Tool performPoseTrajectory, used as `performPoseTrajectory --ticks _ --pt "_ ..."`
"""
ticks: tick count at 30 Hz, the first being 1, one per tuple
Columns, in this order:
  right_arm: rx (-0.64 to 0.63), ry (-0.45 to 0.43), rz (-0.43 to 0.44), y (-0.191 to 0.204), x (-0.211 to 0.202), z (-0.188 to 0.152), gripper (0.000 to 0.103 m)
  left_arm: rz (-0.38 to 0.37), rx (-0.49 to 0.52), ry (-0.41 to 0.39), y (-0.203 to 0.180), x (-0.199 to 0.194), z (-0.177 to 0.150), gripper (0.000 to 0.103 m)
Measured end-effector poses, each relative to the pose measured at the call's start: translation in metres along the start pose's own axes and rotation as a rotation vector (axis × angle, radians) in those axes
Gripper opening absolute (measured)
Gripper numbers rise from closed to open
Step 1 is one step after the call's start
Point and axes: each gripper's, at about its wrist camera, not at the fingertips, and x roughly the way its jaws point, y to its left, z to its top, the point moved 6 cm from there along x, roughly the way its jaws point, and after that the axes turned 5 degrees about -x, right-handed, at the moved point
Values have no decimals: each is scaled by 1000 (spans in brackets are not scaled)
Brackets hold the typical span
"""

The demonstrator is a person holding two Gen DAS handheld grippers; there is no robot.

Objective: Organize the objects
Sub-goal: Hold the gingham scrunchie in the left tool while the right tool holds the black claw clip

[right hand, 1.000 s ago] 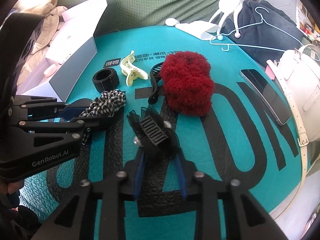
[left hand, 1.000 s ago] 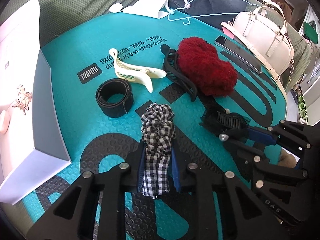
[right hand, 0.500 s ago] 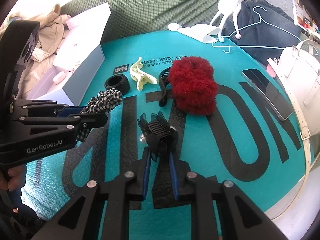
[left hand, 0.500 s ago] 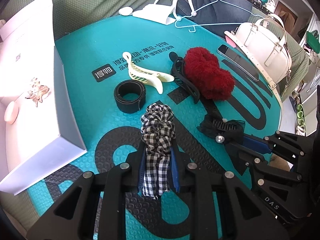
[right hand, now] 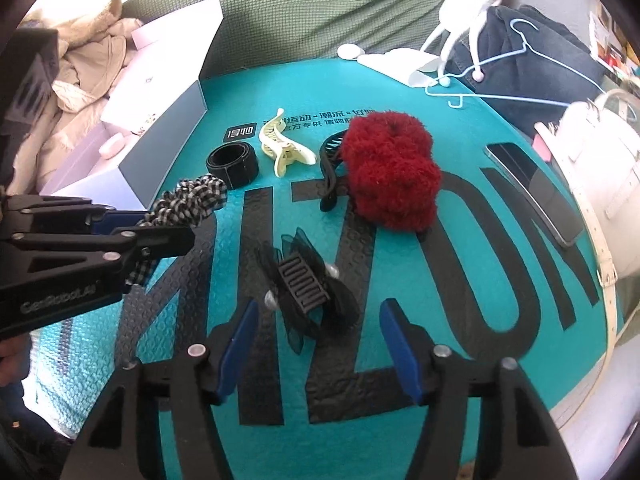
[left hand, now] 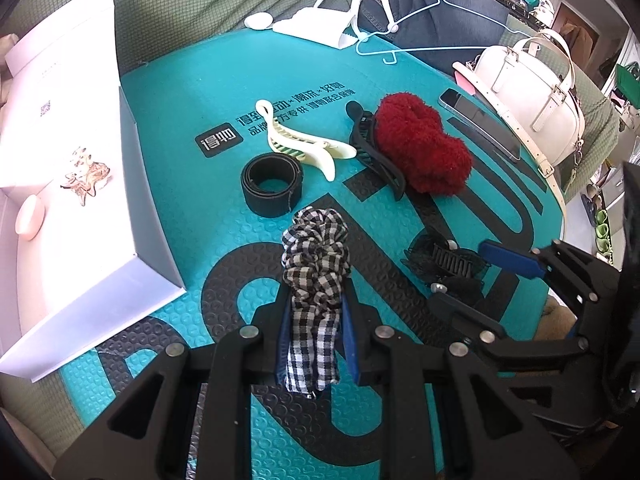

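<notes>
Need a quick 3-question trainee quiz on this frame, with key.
1. True or false: the left gripper is shut on the checked scrunchie.
2. The black bow clip is: A) clamped by the right gripper; B) lying free between its open jaws; C) in the box.
3. What lies between the black band and the red scrunchie's black clip?

Key: 1 true; 2 B, the jaws have just been opening; 3 the cream claw clip.

Green textured sofa behind a teal mat, daylight.
</notes>
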Motion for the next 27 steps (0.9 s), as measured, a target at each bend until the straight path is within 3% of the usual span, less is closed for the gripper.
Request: performPoseTrajectory --ticks 8,10,12,27 --pt "-41 19 8 6 17 7 62 7 -4 0 5 -2 3 21" --pt "-35 14 25 6 16 7 42 7 -6 2 4 -2 3 21" --pt "-29 13 11 4 15 6 37 8 -5 2 4 -2 4 21" --pt "-5 -20 16 5 -21 21 37 21 3 -54 5 -32 13 21"
